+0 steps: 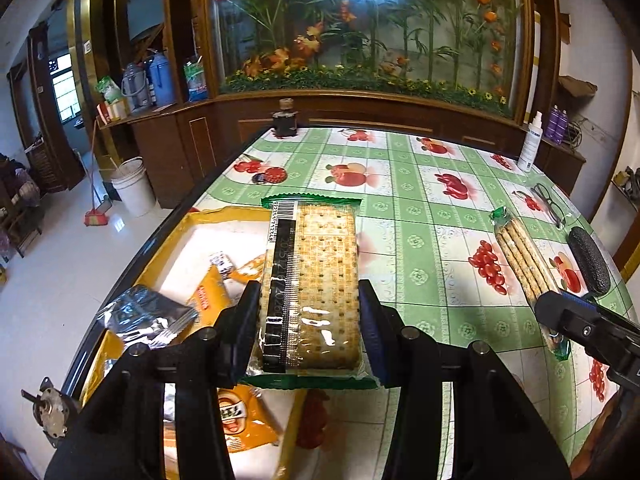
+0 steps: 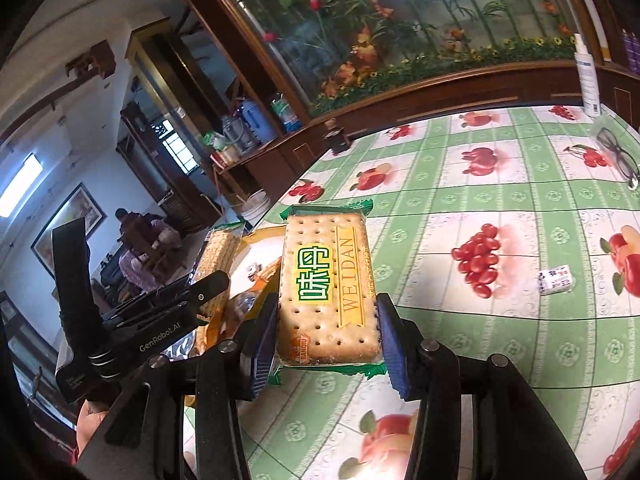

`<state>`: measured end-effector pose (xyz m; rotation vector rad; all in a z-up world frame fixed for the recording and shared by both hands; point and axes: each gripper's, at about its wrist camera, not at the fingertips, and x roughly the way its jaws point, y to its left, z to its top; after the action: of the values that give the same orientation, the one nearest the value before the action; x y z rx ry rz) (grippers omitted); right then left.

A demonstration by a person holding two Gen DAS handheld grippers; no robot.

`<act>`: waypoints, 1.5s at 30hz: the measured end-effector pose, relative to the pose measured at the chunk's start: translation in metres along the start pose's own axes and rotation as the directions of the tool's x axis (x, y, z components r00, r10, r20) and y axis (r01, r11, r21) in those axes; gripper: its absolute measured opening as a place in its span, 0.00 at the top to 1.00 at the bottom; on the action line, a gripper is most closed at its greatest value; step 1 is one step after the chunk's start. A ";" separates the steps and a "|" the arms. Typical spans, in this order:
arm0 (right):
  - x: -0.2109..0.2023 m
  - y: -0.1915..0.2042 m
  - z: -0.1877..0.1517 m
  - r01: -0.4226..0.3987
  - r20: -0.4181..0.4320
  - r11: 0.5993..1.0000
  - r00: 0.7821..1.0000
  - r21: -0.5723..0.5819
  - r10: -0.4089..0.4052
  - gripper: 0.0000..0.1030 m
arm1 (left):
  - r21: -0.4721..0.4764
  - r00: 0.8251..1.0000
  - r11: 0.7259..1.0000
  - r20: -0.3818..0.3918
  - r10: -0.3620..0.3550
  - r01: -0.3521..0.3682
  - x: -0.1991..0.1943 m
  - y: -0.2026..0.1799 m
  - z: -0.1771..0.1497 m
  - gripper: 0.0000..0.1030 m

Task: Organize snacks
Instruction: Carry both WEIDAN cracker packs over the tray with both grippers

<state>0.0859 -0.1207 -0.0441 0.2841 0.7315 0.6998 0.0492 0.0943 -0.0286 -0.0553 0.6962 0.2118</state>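
My left gripper (image 1: 310, 308) is shut on a clear green-edged cracker pack (image 1: 316, 248), barcode side up, held above the right edge of a yellow-rimmed tray (image 1: 224, 216). In the tray lie orange snack packets (image 1: 208, 296), a silver foil packet (image 1: 140, 312) and a small white candy (image 1: 222, 262). My right gripper (image 2: 326, 328) is shut on a second cracker pack (image 2: 324, 264) with a green and yellow label, above the tablecloth. That pack (image 1: 520, 260) and right gripper (image 1: 560, 312) show at the right of the left wrist view. The left gripper (image 2: 204, 292) with its pack (image 2: 218, 252) shows over the tray (image 2: 260, 238).
A small white candy (image 2: 554, 279) lies on the fruit-print tablecloth (image 2: 500, 208). Glasses (image 1: 548, 204), a black case (image 1: 588, 260), a white spray bottle (image 1: 530, 144), a dark bottle (image 1: 285, 118) and a red cap (image 1: 274, 175) stand around the table. The table's left edge drops to the floor.
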 end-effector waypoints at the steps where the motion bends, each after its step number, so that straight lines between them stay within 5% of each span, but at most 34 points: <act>1: 0.001 0.004 -0.001 -0.001 -0.003 1.000 1.000 -0.007 0.001 0.54 | -0.007 1.000 1.000 0.002 0.004 -0.004 -0.002 0.004 -0.001 0.56; 28: 0.054 0.076 -0.017 -0.089 -0.128 0.989 0.989 -0.116 0.074 0.54 | -0.149 0.998 0.987 -0.003 0.059 -0.059 -0.009 0.084 -0.021 0.56; 45: 0.152 0.112 0.006 -0.101 -0.207 0.982 0.976 -0.159 0.067 0.54 | -0.194 0.995 0.978 -0.071 0.068 -0.081 0.010 0.116 -0.035 0.56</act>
<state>0.1167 0.0651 -0.0658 0.0900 0.8505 0.8752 0.0099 0.2054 -0.0591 -0.2259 0.7402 0.3518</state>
